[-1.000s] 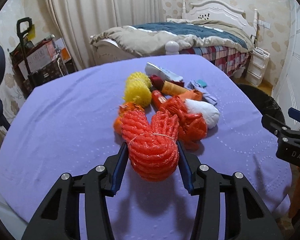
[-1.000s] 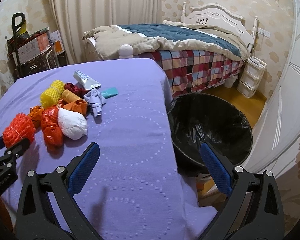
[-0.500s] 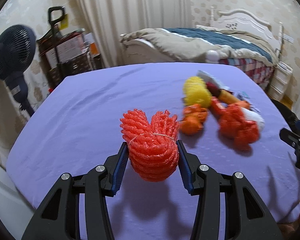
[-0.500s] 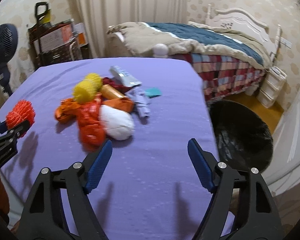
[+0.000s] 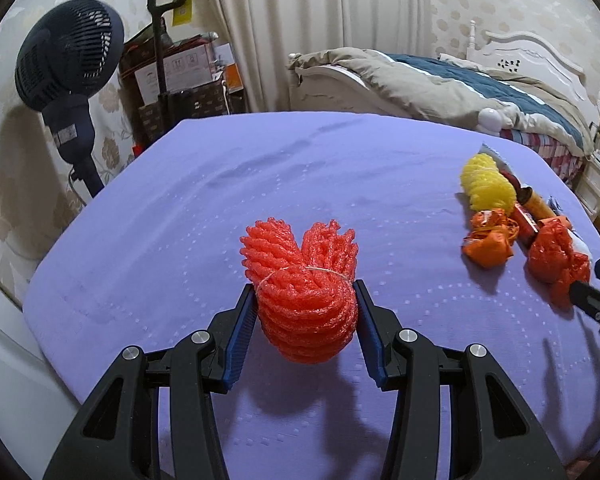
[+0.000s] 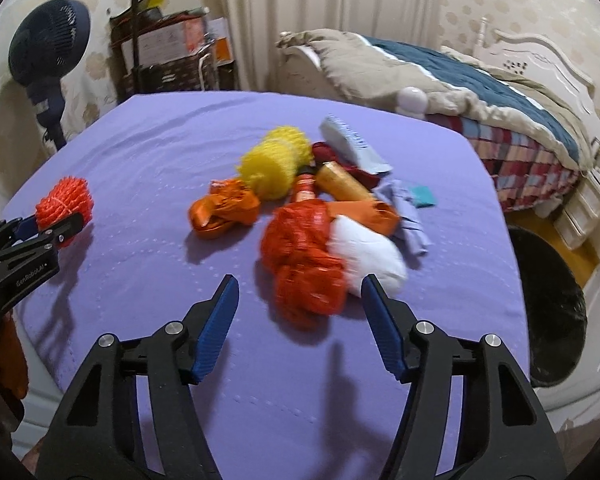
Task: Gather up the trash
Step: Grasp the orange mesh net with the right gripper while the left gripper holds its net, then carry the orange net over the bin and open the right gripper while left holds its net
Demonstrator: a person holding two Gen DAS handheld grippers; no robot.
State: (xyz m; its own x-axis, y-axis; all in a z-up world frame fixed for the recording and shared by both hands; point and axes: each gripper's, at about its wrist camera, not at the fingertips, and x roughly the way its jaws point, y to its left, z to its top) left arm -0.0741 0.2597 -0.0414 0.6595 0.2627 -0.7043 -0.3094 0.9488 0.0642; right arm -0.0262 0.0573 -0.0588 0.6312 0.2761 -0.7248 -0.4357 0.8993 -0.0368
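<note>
- Two black grippers with blue pads are working over a table under a purple cloth.
- The left gripper is squeezing a red-orange foam-net fruit sleeve between both pads, holding it up off the cloth.
- The right gripper is closing its jaws, but nothing's touching the pads; a crumpled red-orange mesh bag is sitting just past the tips.
- Right beside that bag, a white wad is leaning on it.
- Further back, a yellow foam net, an orange plastic bag and a gold bottle are piling together.
- A black-lined trash bin is standing on the floor off the table's right edge.
- Way back, a dark blue fan and a bed are showing.
</note>
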